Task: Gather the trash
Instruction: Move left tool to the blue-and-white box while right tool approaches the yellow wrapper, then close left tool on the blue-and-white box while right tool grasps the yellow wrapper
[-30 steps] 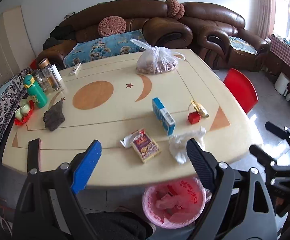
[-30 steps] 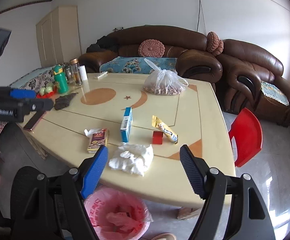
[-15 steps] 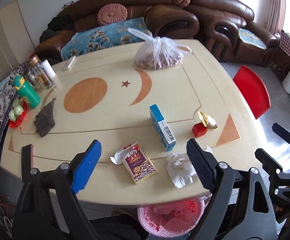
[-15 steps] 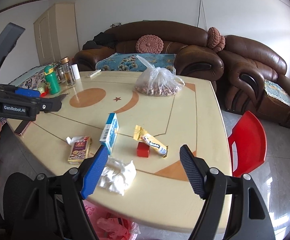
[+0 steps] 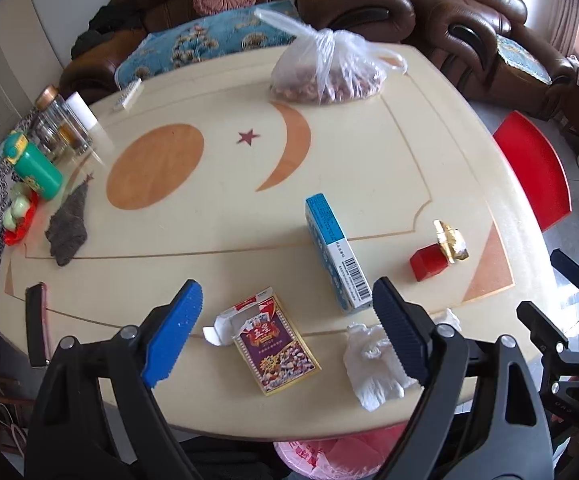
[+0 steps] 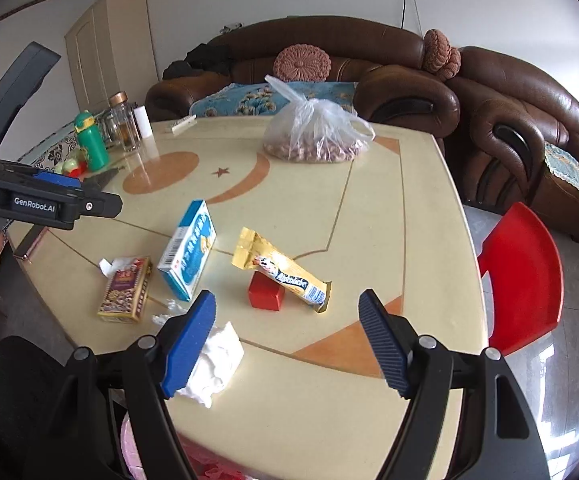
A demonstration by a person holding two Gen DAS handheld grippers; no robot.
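Trash lies near the front of the cream table (image 5: 369, 152): a purple cigarette pack (image 5: 275, 346) (image 6: 126, 294), a blue box (image 5: 335, 254) (image 6: 189, 250), a crumpled white tissue (image 5: 373, 368) (image 6: 219, 362), a red block (image 5: 428, 263) (image 6: 265, 295) and a gold wrapper (image 5: 451, 242) (image 6: 281, 270). A pink-lined bin (image 5: 329, 458) (image 6: 129, 440) stands under the front edge. My left gripper (image 5: 289, 332) is open and empty above the cigarette pack. My right gripper (image 6: 285, 340) is open and empty, just in front of the red block, with the tissue beside its left finger.
A tied bag of nuts (image 5: 329, 76) sits at the far side. A green bottle (image 5: 33, 166), glass jars (image 5: 59, 128), a dark cloth (image 5: 67, 228) and a phone (image 5: 35, 322) are at the left. A red chair (image 5: 533, 168) stands right of the table. Brown sofas are behind.
Both grippers have moved forward over the table and closer to the trash. The bin has slid mostly out of view below. Both stay open.
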